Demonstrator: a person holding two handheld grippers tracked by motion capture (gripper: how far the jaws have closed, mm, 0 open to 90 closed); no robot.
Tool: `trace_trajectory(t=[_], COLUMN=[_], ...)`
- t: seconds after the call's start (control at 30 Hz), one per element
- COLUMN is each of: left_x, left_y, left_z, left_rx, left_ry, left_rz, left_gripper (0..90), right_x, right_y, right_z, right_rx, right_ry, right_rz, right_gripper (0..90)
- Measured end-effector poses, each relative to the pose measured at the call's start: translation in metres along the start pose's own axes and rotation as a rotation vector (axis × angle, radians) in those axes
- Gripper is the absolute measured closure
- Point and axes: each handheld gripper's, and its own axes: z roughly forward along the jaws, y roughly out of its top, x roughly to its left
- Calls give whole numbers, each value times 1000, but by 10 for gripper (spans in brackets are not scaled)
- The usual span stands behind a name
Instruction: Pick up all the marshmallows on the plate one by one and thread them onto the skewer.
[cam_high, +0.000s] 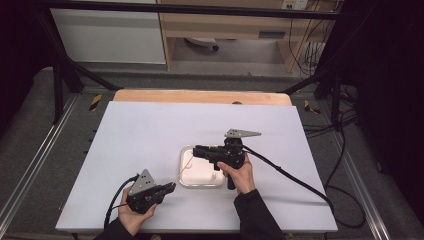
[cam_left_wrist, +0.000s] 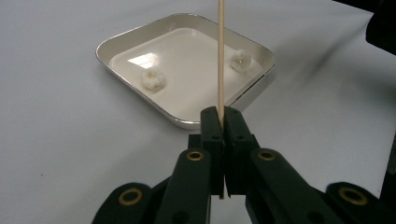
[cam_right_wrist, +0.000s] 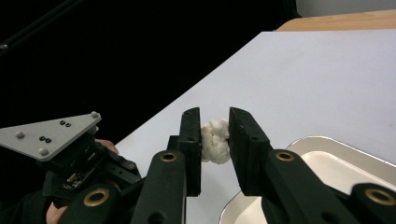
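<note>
The right gripper (cam_high: 200, 150) hangs over the tray (cam_high: 186, 182) in the high view, jaws pointing left across it, while the left gripper (cam_high: 171, 187) rests on the table (cam_high: 150, 130) just left of the tray, aimed at it. A thin skewer (cam_high: 185, 165) slants up from the left gripper over the tray's left edge.

In the left gripper view, the jaws are clamped tight on the skewer (cam_left_wrist: 220, 60), which rises straight up from between them. Beyond lies the tray (cam_left_wrist: 187, 122) with two white lumps (cam_left_wrist: 152, 78) in it, one left of the skewer and one right, both well apart from the gripper.

In the right gripper view, the jaws pinch a third white piece (cam_right_wrist: 215, 140) between the pads, lifted above the tray's (cam_right_wrist: 327, 144) corner. The left gripper (cam_right_wrist: 84, 163) sits lower left, near.

The step in hand seems to be threading the piece onto the skewer. The next move likely calls for lining the piece's middle up with the skewer tip and pushing it on steadily, with the left holding firm.
</note>
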Motion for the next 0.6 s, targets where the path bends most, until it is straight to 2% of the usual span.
trace_trajectory(t=[0.6], left_x=[-3], left_y=[-1], left_z=[1], left_rx=[3], left_ry=[12], left_rz=[7], left_gripper=[887], right_x=[2], right_y=[-8], right_z=[5], right_rx=[-2], right_ry=[27], right_rz=[10], right_gripper=[774])
